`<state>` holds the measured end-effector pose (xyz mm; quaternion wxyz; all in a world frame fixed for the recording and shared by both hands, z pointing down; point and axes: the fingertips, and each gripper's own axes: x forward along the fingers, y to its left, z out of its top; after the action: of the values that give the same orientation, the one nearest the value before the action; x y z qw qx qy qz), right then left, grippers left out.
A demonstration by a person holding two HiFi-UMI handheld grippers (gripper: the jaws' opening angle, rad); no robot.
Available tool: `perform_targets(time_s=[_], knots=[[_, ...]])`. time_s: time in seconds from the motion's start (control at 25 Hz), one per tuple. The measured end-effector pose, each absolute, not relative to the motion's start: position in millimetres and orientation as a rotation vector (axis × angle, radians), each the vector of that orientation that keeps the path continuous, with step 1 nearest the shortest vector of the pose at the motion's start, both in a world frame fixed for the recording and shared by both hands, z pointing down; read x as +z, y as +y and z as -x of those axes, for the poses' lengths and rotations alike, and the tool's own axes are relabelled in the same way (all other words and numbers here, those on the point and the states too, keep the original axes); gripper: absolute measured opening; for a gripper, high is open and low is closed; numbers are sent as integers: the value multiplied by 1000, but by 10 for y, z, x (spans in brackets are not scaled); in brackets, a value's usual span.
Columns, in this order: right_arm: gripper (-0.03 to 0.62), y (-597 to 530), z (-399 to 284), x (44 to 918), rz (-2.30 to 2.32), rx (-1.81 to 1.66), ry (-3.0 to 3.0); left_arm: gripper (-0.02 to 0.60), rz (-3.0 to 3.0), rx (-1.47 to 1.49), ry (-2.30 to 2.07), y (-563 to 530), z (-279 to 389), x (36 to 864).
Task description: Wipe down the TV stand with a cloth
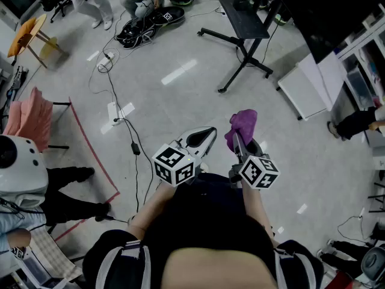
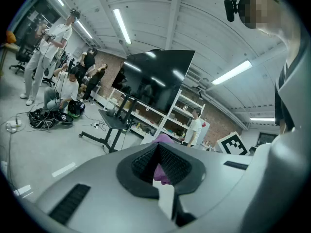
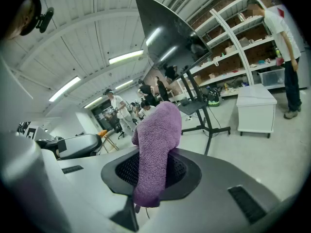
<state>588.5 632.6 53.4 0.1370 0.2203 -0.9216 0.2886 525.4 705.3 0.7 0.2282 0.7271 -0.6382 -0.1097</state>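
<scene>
Both grippers sit close against my body, in carry position, I judge, with wiping not yet begun. Right gripper: fingers pinched on the purple cloth, which stands up between them, ready. Left gripper: fingers pressed together, empty. TV stand well ahead across the floor.

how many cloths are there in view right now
1. A purple cloth is clamped in the right gripper, its end sticking out past the jaws. Others may be hidden.
</scene>
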Motion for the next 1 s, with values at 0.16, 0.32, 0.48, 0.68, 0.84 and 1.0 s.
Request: perform_targets(time_s=[0.16,0.32,0.48,0.68,0.84,1.0], knots=[[89,6388,-5941,559,-622,826,-2670,6,-1973,-286,-1803,7115,-5258,59],[89,6441,-5967,571,-614,811,-2676,6,-1960,-282,-1819,7194,-5289,94],[89,6418,-5972,536,-633,832,-2685,6,-1949,-291,-1824,7184,-5318,67],[89,6426,-5994,502,-663,785,-2694,5,-1958,-282,-1825,7166,-5359,35],[89,6361,-5967,499,-672,778,-2704,5,-1968,-266,-1826,7087,-5353,48],[89,6219,-5933,476,-685,781,-2715,5,-1984,-222,-1823,6981,-5340,60]])
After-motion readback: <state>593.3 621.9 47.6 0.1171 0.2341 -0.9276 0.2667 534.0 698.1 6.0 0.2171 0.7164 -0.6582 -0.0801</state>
